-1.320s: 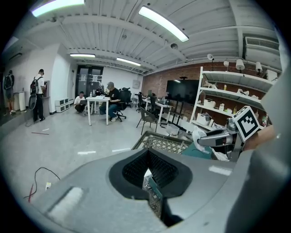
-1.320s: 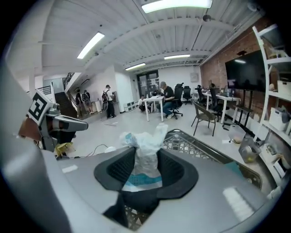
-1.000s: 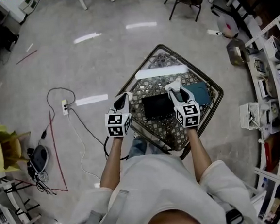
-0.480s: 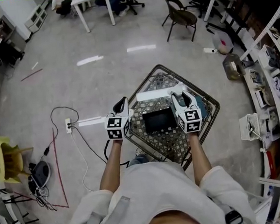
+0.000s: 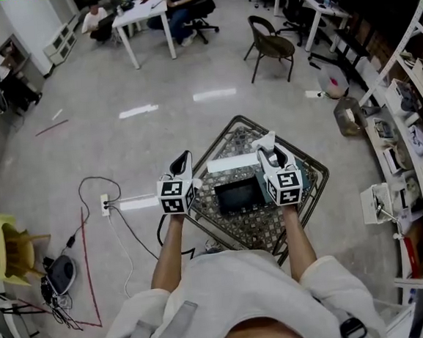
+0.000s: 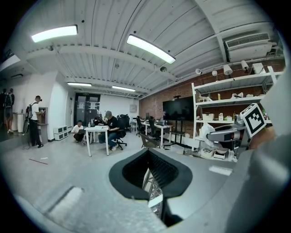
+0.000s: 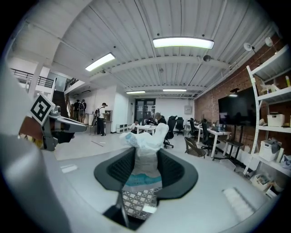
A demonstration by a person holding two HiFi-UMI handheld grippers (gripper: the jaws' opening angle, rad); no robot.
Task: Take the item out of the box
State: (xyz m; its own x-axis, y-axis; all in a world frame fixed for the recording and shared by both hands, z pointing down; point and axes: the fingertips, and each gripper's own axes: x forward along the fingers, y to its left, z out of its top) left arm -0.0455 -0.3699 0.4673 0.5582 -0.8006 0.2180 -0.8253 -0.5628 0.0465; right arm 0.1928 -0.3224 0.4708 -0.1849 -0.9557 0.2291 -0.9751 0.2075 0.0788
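Note:
A black open box [image 5: 237, 194] sits on a small table [image 5: 245, 119] with a patterned top. My right gripper [image 5: 267, 148] hangs above the box's right side, shut on a crumpled white plastic-wrapped item [image 5: 267, 136]. In the right gripper view the white item [image 7: 146, 141] stands up between the dark pads [image 7: 122, 170] of the right gripper [image 7: 146, 159]. My left gripper [image 5: 182, 160] is held at the same height off the table's left edge. Its jaws meet at the tips with nothing between them in the left gripper view [image 6: 148, 152].
A white strip [image 5: 231, 163] lies on the table behind the box. A cable and a floor socket [image 5: 103, 206] are at the left. Shelves [image 5: 405, 111] line the right side. A chair [image 5: 270, 45] and desks with seated people [image 5: 142, 9] stand farther off.
Both grippers have risen above the table, the right one carrying the white item up with it. The head view has tilted up and shows more of the room.

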